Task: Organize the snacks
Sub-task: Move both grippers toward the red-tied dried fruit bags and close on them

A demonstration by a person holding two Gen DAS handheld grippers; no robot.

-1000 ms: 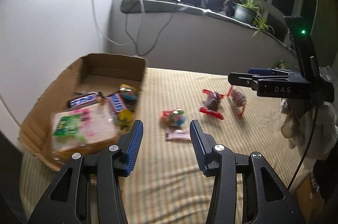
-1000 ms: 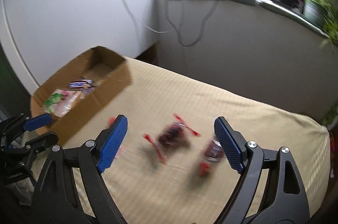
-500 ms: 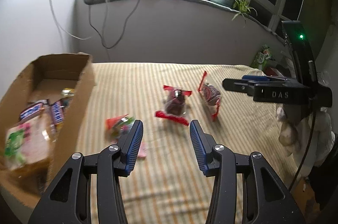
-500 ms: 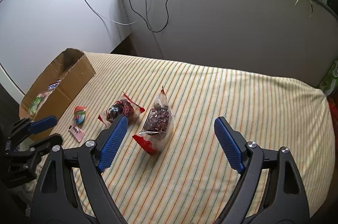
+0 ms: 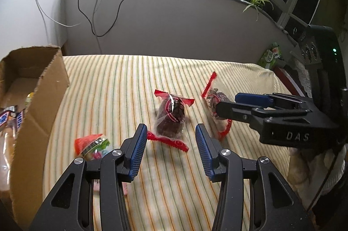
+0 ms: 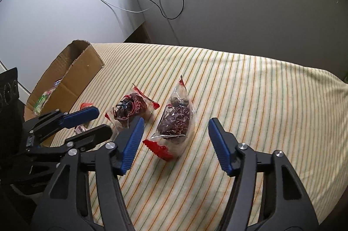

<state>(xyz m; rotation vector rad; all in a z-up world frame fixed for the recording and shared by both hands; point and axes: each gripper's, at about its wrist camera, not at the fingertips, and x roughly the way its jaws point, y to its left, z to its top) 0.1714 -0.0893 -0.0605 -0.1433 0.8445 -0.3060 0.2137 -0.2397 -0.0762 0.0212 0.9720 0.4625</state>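
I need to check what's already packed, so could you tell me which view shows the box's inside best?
The left wrist view: the box opens toward it, showing wrapped bars inside. The right wrist view shows it farther off, mostly its outer wall.

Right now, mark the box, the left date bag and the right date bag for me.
box (image 6: 87, 63): right wrist view, on its outer side wall.
left date bag (image 5: 170, 115): left wrist view, on its dark middle.
right date bag (image 6: 177, 120): right wrist view, on its dark middle.

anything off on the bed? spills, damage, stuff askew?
No spills or torn wrappers visible. Four snacks lie loose on the bedspread outside the box: two red-ended bags, a small candy, a pink packet.
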